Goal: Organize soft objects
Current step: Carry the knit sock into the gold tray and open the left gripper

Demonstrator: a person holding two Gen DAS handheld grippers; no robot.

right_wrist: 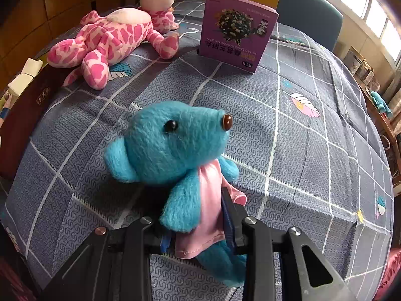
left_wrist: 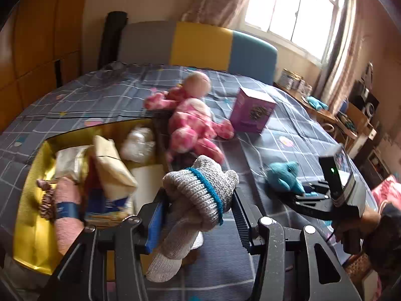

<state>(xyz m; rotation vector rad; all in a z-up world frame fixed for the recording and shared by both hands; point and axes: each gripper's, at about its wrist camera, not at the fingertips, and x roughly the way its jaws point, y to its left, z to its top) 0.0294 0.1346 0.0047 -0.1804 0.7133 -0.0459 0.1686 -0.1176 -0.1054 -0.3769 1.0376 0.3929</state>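
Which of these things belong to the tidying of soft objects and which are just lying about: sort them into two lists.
Part of the job:
grey knitted sock, held in the left gripper
blue plush toy, held in the right gripper
pink spotted plush doll
gold-lined box

Just lying about:
purple carton
tins on the side table
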